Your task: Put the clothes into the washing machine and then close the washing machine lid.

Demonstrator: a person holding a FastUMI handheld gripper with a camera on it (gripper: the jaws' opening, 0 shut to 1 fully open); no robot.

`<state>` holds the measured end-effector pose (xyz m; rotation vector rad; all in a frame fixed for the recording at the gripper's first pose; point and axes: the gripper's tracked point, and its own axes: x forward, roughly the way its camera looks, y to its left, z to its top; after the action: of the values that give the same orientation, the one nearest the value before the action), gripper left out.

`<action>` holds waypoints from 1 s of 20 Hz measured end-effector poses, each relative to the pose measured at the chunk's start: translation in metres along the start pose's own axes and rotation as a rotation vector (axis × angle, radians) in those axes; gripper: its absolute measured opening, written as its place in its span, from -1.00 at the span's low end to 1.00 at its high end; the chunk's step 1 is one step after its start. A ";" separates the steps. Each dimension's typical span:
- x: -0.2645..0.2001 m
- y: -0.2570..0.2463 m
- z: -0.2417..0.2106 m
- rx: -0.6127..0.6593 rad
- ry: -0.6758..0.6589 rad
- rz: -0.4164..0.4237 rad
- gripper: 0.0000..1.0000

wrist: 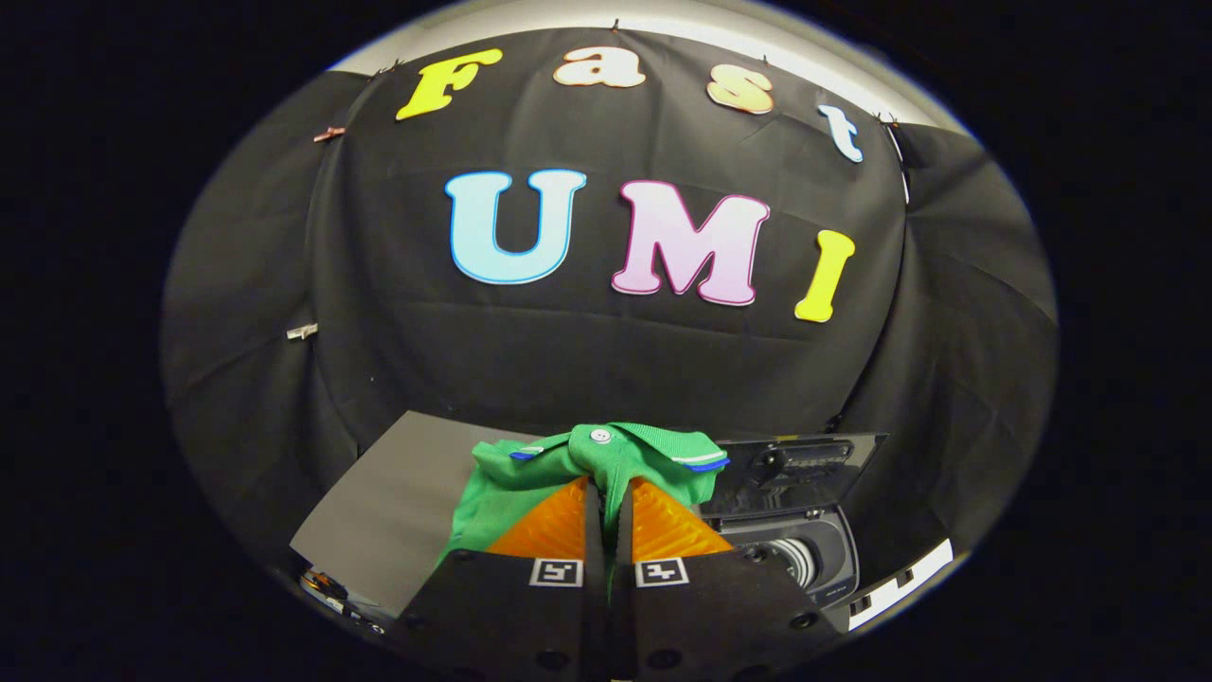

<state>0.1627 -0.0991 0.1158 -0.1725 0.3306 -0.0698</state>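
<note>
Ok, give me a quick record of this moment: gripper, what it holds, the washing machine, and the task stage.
gripper: gripper shut on green shirt
held item: green shirt, lifted, bunched at the fingertips, hanging down beside the fingers
washing machine: washing machine beyond the fingers, lid raised, drum opening visible
surface: grey board beneath the shirt
task stage: shirt not yet in the drum

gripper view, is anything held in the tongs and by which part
Yes: the tongs are shut on the green shirt, pinching it at the collar area just below its white button.
</note>
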 end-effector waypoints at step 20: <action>0.017 -0.238 0.001 -0.026 -0.034 -0.109 -0.89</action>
<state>0.1697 -0.3345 0.1544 -0.2173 0.2878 -0.1705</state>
